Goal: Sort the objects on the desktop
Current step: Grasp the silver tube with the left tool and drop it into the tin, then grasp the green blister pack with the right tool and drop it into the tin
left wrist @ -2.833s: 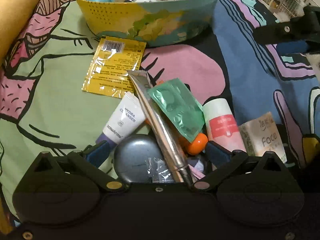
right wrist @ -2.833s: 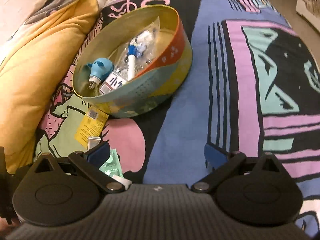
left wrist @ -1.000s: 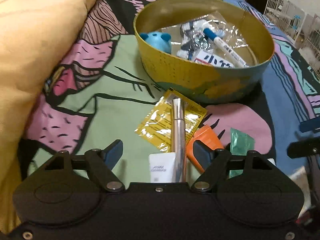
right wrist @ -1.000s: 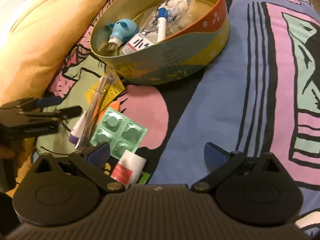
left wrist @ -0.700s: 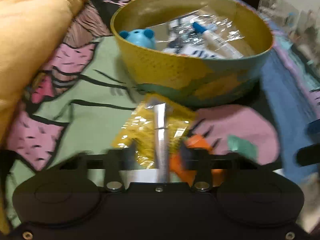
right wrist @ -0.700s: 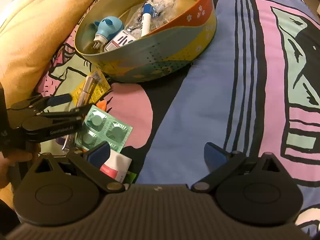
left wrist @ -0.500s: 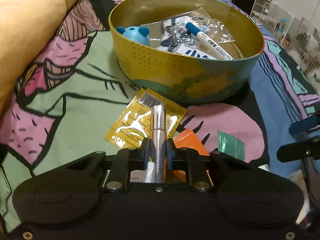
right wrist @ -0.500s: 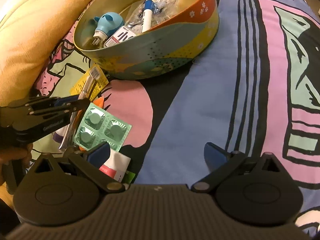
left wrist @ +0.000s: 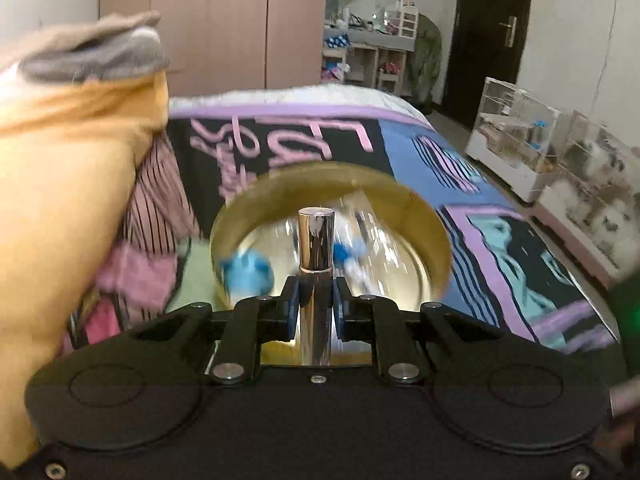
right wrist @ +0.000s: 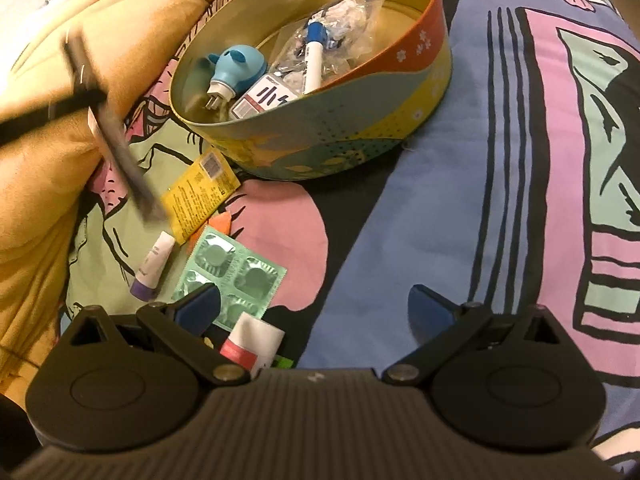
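Left gripper (left wrist: 315, 300) around shiny cylindrical tube (left wrist: 316, 248)

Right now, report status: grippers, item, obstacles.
Left gripper shut on silver tube, lifted clear. Right gripper open, empty. Round tin ahead, nothing between.

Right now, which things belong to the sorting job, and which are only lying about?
Belong to the job:
left hand-held gripper, shut on the silver tube
round tin
yellow sachet
green blister pack
small white tube

Lying about:
orange pillow
patterned bedspread
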A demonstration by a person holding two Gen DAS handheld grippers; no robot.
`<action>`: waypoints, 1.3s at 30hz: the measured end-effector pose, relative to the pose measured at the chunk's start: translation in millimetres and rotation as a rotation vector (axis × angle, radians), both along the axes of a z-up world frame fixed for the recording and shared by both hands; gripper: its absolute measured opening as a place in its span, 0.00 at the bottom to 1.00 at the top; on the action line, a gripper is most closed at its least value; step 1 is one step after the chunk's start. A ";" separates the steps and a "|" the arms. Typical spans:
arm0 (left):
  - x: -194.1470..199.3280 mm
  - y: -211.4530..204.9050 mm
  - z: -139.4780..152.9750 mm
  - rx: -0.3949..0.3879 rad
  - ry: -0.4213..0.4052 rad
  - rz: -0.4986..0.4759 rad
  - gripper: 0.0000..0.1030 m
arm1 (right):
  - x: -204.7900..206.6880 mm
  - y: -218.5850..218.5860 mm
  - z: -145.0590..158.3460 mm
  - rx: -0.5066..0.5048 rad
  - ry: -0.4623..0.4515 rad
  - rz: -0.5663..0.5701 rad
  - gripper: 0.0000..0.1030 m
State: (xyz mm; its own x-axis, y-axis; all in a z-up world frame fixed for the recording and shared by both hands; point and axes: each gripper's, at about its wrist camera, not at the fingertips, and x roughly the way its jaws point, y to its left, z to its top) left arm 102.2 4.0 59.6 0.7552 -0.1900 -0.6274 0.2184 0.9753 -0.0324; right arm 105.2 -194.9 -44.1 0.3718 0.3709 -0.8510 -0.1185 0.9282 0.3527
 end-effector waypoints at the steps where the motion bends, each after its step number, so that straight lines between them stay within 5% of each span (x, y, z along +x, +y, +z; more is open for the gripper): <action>1: 13.8 -5.8 3.9 0.005 -0.010 0.012 0.16 | -0.1 0.4 -0.1 0.002 -0.001 0.005 1.00; 3: 34.1 -11.8 6.5 -0.002 -0.037 0.034 0.40 | -1.2 1.7 -0.8 0.004 -0.003 0.013 1.00; 4: 41.5 -12.8 7.1 -0.003 -0.038 0.064 0.74 | -1.9 2.6 -1.5 0.003 -0.002 0.020 1.00; 5: 46.0 -9.9 6.6 -0.018 -0.034 0.106 0.97 | -2.7 3.8 -2.6 0.002 0.000 0.029 1.00; 6: 46.9 -4.9 5.5 -0.047 -0.019 0.138 1.00 | -3.7 4.7 -3.2 0.002 0.001 0.045 1.00; 11: 26.8 29.2 -17.0 -0.150 0.170 0.168 1.00 | -14.4 27.3 13.0 -0.022 -0.141 0.191 1.00; 16: -21.1 80.6 -45.1 -0.256 0.279 0.218 1.00 | -29.3 70.9 13.8 -0.167 -0.297 0.438 1.00; 21: -38.9 117.8 -77.9 -0.308 0.430 0.304 1.00 | -33.8 90.9 -3.4 -0.261 -0.353 0.558 1.00; 26: -31.7 117.4 -94.9 -0.302 0.480 0.285 1.00 | -25.8 102.4 -16.8 -0.222 -0.329 0.607 0.99; 28: -27.8 116.0 -101.9 -0.304 0.501 0.283 1.00 | -18.4 107.4 -26.3 -0.223 -0.291 0.605 0.92; 30: -27.4 113.7 -105.6 -0.286 0.519 0.284 1.00 | -12.2 101.8 -27.3 -0.143 -0.276 0.574 0.68; 35: -26.4 111.7 -99.9 -0.269 0.498 0.276 1.00 | -6.7 93.0 -18.6 -0.063 -0.265 0.554 0.42; 36: -25.8 112.3 -99.1 -0.275 0.494 0.276 1.00 | -7.4 93.1 -17.2 -0.047 -0.269 0.553 0.29; 39: -24.1 114.6 -98.3 -0.289 0.493 0.283 1.00 | -10.8 95.1 -12.0 -0.047 -0.295 0.540 0.19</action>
